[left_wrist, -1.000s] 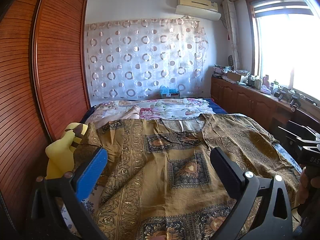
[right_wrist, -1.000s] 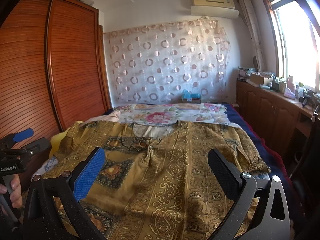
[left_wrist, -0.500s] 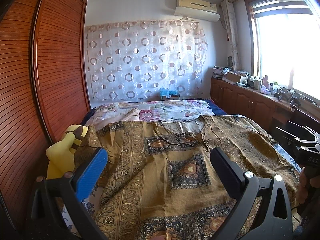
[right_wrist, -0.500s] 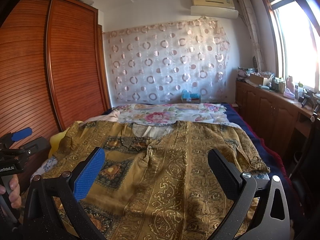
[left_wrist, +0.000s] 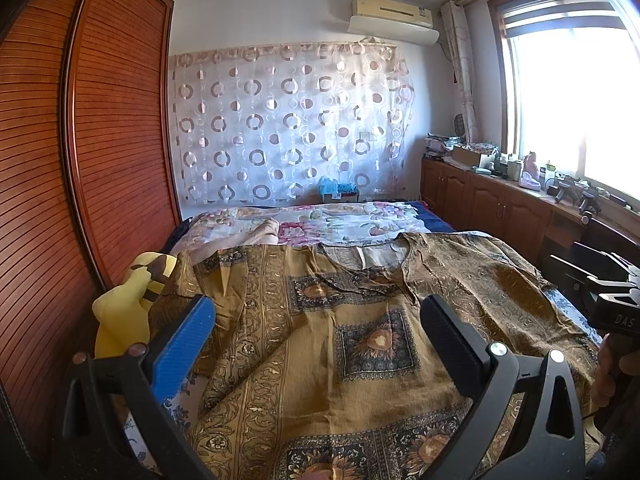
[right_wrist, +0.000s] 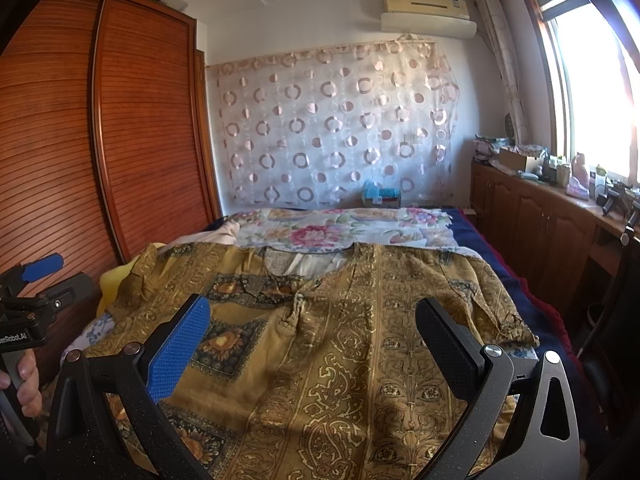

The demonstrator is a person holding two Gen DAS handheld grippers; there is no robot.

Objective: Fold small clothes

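A brown and gold patterned garment (left_wrist: 360, 320) (right_wrist: 344, 340) lies spread flat on the bed, neckline toward the far end, sleeves out to both sides. My left gripper (left_wrist: 316, 320) hovers open above its near left part, nothing between the fingers. My right gripper (right_wrist: 312, 324) hangs open over the near right part, also empty. In the right wrist view the left gripper (right_wrist: 36, 276) shows at the left edge, held by a hand (right_wrist: 24, 380). The right gripper's body (left_wrist: 600, 280) appears at the right edge of the left wrist view.
A yellow plush toy (left_wrist: 128, 304) sits at the bed's left side against the wooden wardrobe (left_wrist: 80, 160). A floral quilt (left_wrist: 320, 224) covers the far end of the bed. Low wooden cabinets (right_wrist: 540, 224) with clutter run under the window on the right.
Both views have shifted only slightly; the garment lies as before and both grippers stay open.
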